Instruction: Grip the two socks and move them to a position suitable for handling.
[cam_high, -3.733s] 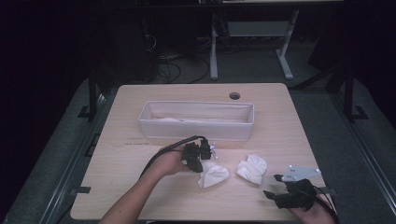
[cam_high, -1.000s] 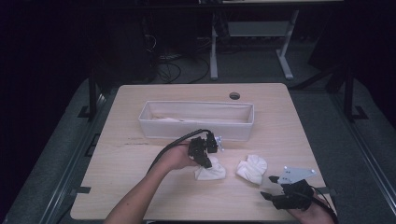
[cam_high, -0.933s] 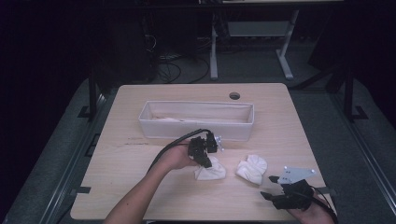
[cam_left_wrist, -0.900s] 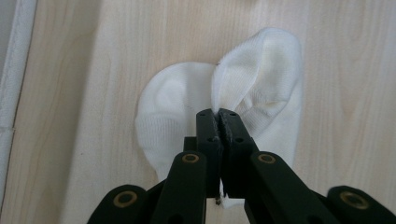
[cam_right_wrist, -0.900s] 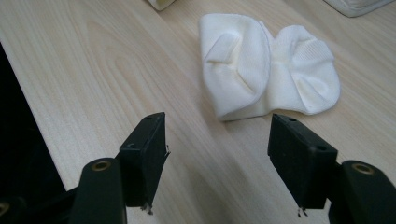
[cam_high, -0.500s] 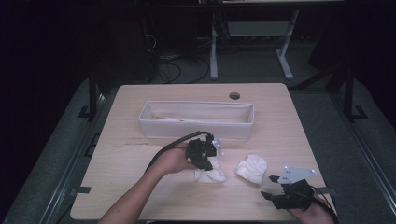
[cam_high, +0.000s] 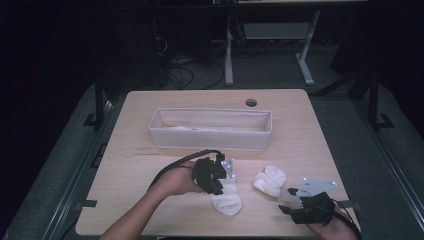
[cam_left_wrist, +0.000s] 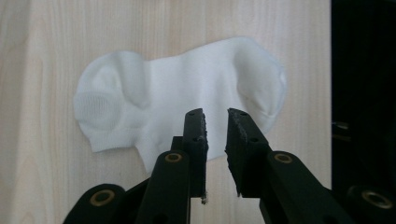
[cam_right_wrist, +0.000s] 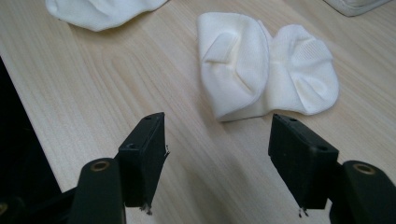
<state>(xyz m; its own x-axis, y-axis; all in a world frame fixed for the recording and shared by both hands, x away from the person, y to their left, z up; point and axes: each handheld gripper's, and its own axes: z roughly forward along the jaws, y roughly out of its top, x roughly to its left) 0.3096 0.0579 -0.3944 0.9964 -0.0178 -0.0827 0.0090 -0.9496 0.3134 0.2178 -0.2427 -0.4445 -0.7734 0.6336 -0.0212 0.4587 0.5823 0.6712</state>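
Lying on the wooden table in front of a long white bin, a flat white sock is resting beside a folded sock. The left gripper is hovering just over the flat sock, its jaws having just been opening to a narrow gap with nothing between them. The right gripper is waiting near the folded sock, jaws standing wide and empty.

left gripper pointing down, jaws just parting slightly, right gripper jaws spread wide
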